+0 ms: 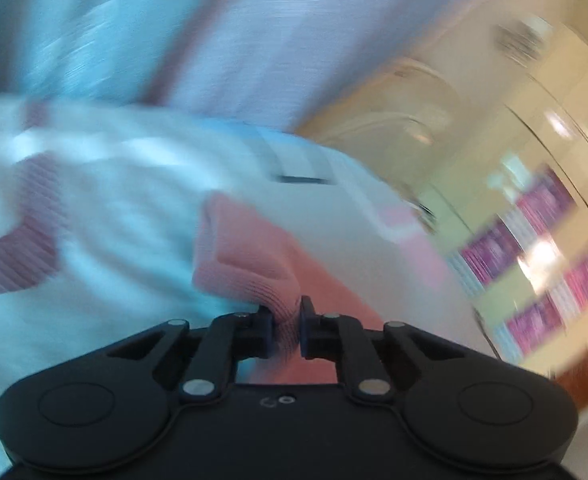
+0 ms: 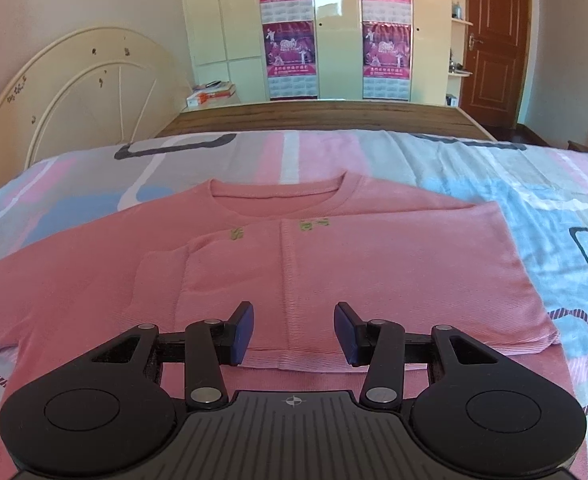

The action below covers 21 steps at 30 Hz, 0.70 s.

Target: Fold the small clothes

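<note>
Right now your left gripper point(image 1: 285, 326) has its jaws pinched tight on a bunched fold of the pink shirt point(image 1: 246, 256); ribbed pink knit is squeezed between the two pads, and the rest of that view is smeared by blur, so you can make out little beyond pale bedding point(image 1: 94, 184) and the pink fabric running toward 11 o'clock.

Your right gripper point(image 2: 293, 332) hovers with its jaws spread wide and nothing between them, low over the near hem of the shirt point(image 2: 374, 264). The shirt lies flat on the patterned bedsheet point(image 2: 534, 184), neckline toward 12 o'clock, hem toward 6 o'clock. One side panel is folded in across the front, its edge running down the middle and splitting the green lettering point(image 2: 312, 225). A sleeve spreads out toward 9 o'clock.

At 12 o'clock stands the wardrobe point(image 2: 334, 40) with posters point(image 2: 290, 50); the headboard point(image 2: 94, 92) is at 10 o'clock, and a brown door point(image 2: 494, 40) at 2 o'clock.
</note>
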### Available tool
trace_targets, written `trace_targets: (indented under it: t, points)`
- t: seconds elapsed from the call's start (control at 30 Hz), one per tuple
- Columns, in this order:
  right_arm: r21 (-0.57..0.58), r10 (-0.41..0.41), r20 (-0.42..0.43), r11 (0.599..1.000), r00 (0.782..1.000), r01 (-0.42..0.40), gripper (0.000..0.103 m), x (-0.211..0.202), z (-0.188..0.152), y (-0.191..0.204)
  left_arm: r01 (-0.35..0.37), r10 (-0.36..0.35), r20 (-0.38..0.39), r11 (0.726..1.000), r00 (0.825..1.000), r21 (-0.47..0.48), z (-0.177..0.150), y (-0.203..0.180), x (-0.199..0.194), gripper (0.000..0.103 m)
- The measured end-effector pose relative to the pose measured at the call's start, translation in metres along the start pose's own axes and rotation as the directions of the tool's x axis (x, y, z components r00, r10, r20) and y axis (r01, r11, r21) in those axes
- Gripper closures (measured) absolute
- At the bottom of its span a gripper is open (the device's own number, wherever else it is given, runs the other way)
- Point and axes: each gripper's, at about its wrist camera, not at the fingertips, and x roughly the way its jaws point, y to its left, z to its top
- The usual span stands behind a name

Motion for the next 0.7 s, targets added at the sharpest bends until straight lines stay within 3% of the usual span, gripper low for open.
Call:
trace_targets:
  t: [0.1, 0.2, 0.33, 0.5, 0.6, 0.7]
  points:
    - [0.013, 0.009, 0.013, 1.000, 1.000, -0.009, 0.058, -0.003, 0.001, -0.012, 0.115, -0.111, -0.033, 0.976, 0.993, 0.184, -0.019, -0.072, -0.007, 0.093]
    - [0.032, 0.024, 0.028, 0.999, 0.999, -0.025, 0.058, -0.004, 0.003, -0.027, 0.233, -0.213, -0.096, 0.917, 0.972, 0.323, -0.052, -0.154, -0.014, 0.093]
    - [0.067, 0.047, 0.041, 0.997, 0.998, -0.050, 0.058, -0.009, 0.005, -0.055, 0.333, -0.275, -0.191, 0.833, 0.942, 0.442, -0.113, -0.249, -0.021, 0.093]
    - [0.116, 0.060, 0.059, 0.991, 0.996, -0.066, 0.058, -0.013, 0.008, -0.093, 0.414, -0.260, -0.337, 0.724, 0.905, 0.552, -0.205, -0.334, -0.021, 0.093]
    - [0.157, 0.065, 0.063, 0.985, 0.996, -0.075, 0.058, -0.015, 0.009, -0.114, 0.423, -0.198, -0.398, 0.657, 0.896, 0.624, -0.262, -0.366, -0.015, 0.093]
    - [0.187, 0.085, 0.045, 0.978, 0.995, -0.092, 0.057, -0.015, 0.010, -0.130, 0.429, -0.143, -0.440, 0.612, 0.886, 0.664, -0.307, -0.380, -0.006, 0.091]
